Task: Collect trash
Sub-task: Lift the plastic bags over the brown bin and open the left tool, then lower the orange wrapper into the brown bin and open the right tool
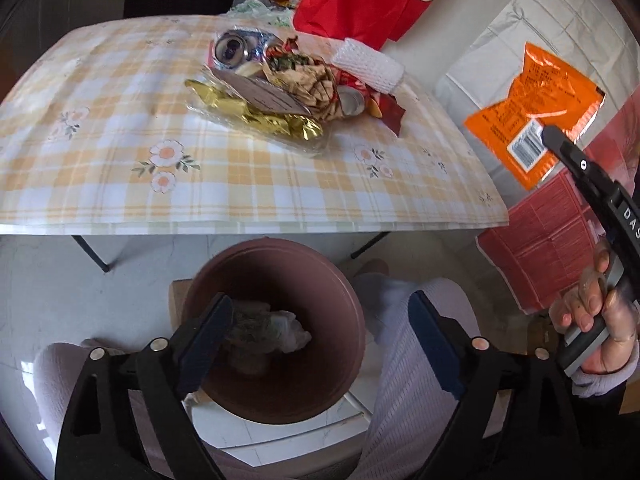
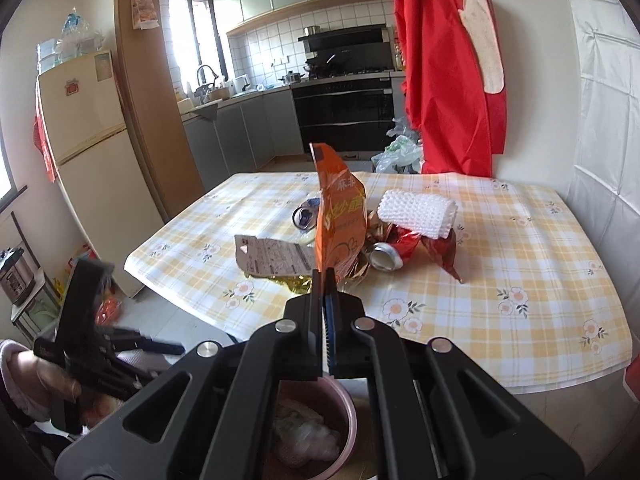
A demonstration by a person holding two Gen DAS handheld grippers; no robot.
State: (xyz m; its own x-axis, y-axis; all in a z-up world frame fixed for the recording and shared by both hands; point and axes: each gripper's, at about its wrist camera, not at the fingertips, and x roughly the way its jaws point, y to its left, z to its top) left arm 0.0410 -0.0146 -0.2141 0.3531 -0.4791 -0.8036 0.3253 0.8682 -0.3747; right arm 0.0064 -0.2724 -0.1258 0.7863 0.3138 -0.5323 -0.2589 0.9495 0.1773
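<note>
Fingers of the left gripper [image 1: 320, 336] stand wide apart above the bin [image 1: 340, 280], nothing between them; crumpled waste [image 1: 276, 328] lies inside. Right gripper [image 2: 324, 280] is clamped on the orange packet [image 2: 340, 216], held upright beside the table [image 1: 100, 128]. On the table, a litter heap: foam sleeve [image 2: 416, 214], card [image 2: 276, 258], gold foil [image 1: 256, 116], two cans [image 1: 236, 48].
</note>
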